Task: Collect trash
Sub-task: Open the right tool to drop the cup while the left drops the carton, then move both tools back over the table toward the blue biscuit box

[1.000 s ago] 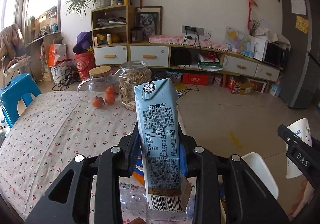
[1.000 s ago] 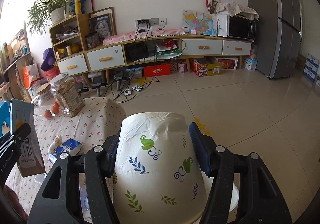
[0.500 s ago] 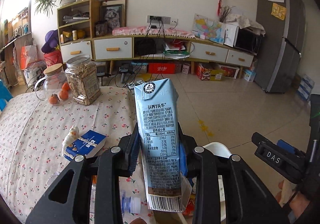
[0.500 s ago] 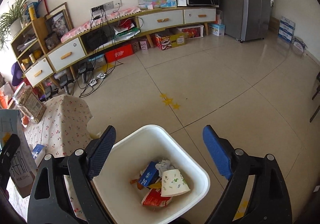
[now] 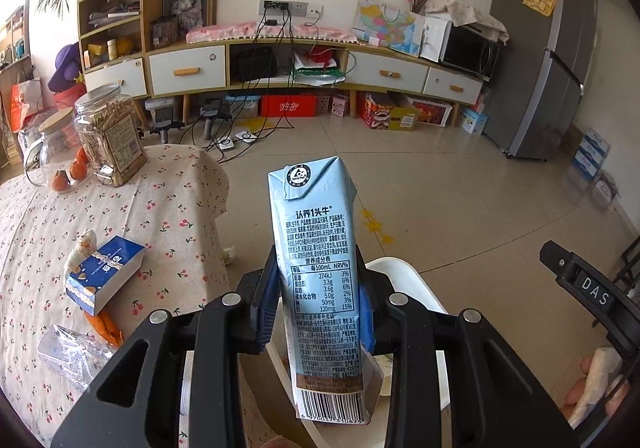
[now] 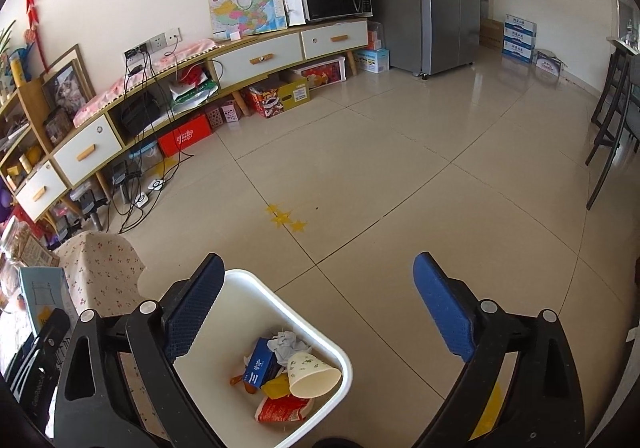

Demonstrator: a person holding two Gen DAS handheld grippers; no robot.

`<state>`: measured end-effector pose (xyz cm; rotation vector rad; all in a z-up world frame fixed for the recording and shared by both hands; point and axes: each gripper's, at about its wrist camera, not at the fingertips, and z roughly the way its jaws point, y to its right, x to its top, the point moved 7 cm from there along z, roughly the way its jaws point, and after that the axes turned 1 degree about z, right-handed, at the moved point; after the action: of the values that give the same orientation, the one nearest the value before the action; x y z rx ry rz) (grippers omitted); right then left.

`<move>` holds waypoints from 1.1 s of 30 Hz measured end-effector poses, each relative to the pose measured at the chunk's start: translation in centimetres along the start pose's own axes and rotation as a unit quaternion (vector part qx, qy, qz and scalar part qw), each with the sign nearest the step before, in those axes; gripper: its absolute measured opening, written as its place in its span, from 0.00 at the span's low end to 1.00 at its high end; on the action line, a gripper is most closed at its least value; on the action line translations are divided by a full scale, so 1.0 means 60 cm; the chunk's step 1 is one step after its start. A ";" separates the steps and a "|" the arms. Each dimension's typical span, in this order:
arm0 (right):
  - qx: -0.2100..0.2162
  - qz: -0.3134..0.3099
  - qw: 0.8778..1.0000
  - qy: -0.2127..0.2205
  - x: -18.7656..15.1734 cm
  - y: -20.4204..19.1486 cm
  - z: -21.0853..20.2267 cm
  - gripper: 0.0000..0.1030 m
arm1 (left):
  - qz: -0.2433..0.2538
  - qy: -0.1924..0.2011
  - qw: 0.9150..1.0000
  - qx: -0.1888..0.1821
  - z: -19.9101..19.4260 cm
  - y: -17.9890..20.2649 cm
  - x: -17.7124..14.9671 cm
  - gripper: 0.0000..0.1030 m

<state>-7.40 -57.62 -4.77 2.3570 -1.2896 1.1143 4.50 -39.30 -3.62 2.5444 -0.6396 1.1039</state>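
Your left gripper (image 5: 318, 300) is clamped on the light blue milk carton (image 5: 320, 272), which stands upright between the blue pads in the centre of the left wrist view, barcode end toward the camera. Behind and below the carton you can see the white rim of the trash bin (image 5: 404, 276), so the carton sits above the bin's near side. Left of the bin, the surface (image 5: 120, 208) with its cherry-print cloth fills the left half of that frame. On it lie a small blue box (image 5: 106, 276) with a white figurine touching its far end, a crumpled clear plastic bottle (image 5: 76, 352) at the lower left, and two glass jars (image 5: 108, 136) at the upper left.

Your right gripper (image 6: 320, 308) is spread wide and holds nothing; its two blue pads frame the lower middle of the right wrist view. The bin (image 6: 340, 358) sits on the tiled floor at lower centre, partly behind the left pad. Inside it a paper cup (image 6: 314, 374) with a leaf print lies on its side, mouth toward the camera, on top of a blue packet (image 6: 260, 366), a red wrapper (image 6: 284, 408) and crumpled paper. The carton (image 6: 44, 296) shows at the left edge of this frame
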 end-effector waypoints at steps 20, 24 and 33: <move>-0.015 -0.012 1.000 0.005 0.006 0.002 0.002 0.92 | -0.004 -0.066 0.998 -0.013 0.063 0.024 -0.029 0.69; -0.014 -0.022 1.000 0.002 0.003 -0.012 0.003 0.92 | 0.006 -0.056 0.998 0.002 0.053 0.016 -0.026 0.73; 0.011 -0.071 0.997 0.001 -0.017 -0.082 -0.012 0.93 | 0.012 -0.021 0.998 0.053 0.007 -0.041 -0.014 0.79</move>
<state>-4.20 -53.71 -4.29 2.4187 -1.0947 1.0930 5.50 -37.15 -4.74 2.6625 -0.6397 1.1223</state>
